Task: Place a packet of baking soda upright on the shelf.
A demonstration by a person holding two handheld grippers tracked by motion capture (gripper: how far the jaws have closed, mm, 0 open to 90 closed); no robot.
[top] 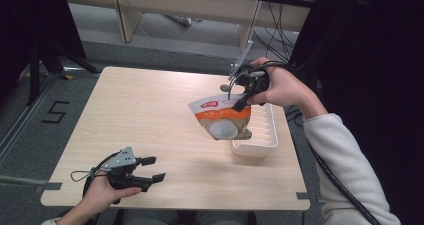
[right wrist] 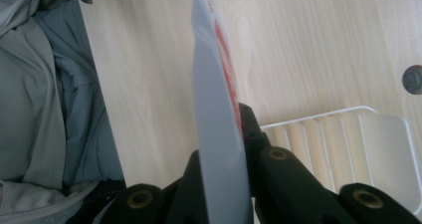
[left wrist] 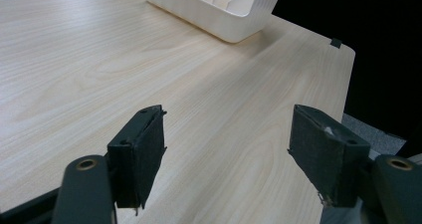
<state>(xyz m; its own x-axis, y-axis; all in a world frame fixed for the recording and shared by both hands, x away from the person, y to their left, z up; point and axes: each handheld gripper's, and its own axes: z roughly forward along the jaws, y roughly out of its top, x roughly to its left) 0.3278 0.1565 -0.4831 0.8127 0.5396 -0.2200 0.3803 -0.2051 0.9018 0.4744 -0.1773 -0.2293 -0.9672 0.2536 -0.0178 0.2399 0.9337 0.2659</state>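
Note:
A white and orange food pouch (top: 222,117) hangs in the air over the near end of a white slotted rack (top: 264,135). My right gripper (top: 240,104) is shut on the pouch's top edge and points down. In the right gripper view the pouch (right wrist: 219,109) shows edge-on between the jaws, above the rack (right wrist: 358,144). My left gripper (top: 152,169) rests low at the table's near left, open, with nothing between its fingers. In the left gripper view its gripper (left wrist: 226,149) faces bare tabletop, and the rack (left wrist: 219,10) stands farther off.
The wooden table (top: 150,115) is bare on its left half. A small round dark mark (right wrist: 413,79) sits on the tabletop beside the rack. Desks and cables stand beyond the far edge. The person's grey clothing (right wrist: 45,84) lies past the table edge.

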